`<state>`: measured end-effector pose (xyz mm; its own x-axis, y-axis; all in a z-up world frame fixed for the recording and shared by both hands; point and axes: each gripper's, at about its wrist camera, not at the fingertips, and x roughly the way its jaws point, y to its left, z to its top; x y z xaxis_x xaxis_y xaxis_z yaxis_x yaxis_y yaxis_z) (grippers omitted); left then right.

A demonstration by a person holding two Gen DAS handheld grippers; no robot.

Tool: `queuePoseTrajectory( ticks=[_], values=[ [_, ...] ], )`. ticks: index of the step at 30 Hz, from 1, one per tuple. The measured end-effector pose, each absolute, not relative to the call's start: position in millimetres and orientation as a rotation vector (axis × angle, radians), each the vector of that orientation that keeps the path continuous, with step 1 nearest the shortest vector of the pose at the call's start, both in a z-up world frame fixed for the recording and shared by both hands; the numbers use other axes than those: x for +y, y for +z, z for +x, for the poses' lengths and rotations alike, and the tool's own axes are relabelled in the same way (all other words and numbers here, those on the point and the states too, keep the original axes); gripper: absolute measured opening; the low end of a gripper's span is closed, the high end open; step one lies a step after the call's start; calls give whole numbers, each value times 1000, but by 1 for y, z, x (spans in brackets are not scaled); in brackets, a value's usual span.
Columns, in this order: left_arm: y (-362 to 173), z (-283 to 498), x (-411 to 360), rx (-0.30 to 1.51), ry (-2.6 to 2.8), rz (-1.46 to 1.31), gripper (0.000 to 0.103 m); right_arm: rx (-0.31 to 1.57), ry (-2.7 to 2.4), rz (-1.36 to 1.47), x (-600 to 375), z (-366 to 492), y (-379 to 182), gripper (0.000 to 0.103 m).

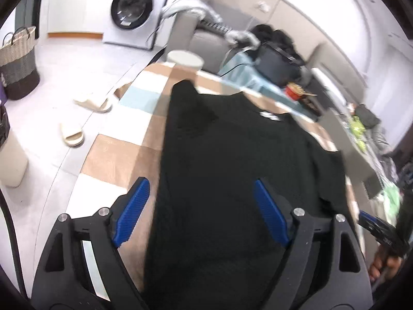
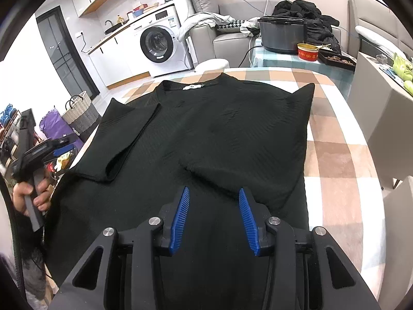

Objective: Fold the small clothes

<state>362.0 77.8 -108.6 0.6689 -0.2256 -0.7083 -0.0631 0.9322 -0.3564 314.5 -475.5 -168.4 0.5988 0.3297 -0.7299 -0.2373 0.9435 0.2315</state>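
Note:
A black ribbed shirt (image 2: 219,129) lies flat on a checked tablecloth (image 2: 335,149), collar and white label at the far end. Its sleeve (image 2: 129,139) on the left of the right wrist view is folded inward over the body. My right gripper (image 2: 213,191) hovers over the near part of the shirt, its blue pads apart and nothing pinched between them. My left gripper (image 1: 201,183) stands wide open above the shirt (image 1: 232,168), its jaws empty. It also shows at the table's left edge (image 2: 60,149), held by a hand (image 2: 28,196).
Behind the table stand a grey sofa (image 2: 227,41) with piled clothes, a dark pot (image 2: 281,36), a red bowl (image 2: 307,51) and a round stool (image 2: 211,64). A washing machine (image 1: 134,10), a woven basket (image 1: 18,59) and slippers (image 1: 72,134) are on the floor.

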Motion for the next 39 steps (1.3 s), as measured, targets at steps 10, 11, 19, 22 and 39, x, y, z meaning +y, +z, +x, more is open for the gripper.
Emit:
queuePoseTrajectory(
  ticks=[10,11,19,22,39],
  values=[
    [-151,445,108,956,-7,-376,54,953,110,221,-528,386,-186,42],
    [-155,451,108,967,-17,-391,50,973,95,243,-534,398,-192,42],
    [-155,466,111,939,-51,-417,7,975,139,324,-550,431,-208,12],
    [-145,467,106,916,-60,-430,6,961,152,302,-546,436,-206,8],
    [-119,555,93,896,-50,-406,12,917,39,346,-560,481,-194,20]
  ],
)
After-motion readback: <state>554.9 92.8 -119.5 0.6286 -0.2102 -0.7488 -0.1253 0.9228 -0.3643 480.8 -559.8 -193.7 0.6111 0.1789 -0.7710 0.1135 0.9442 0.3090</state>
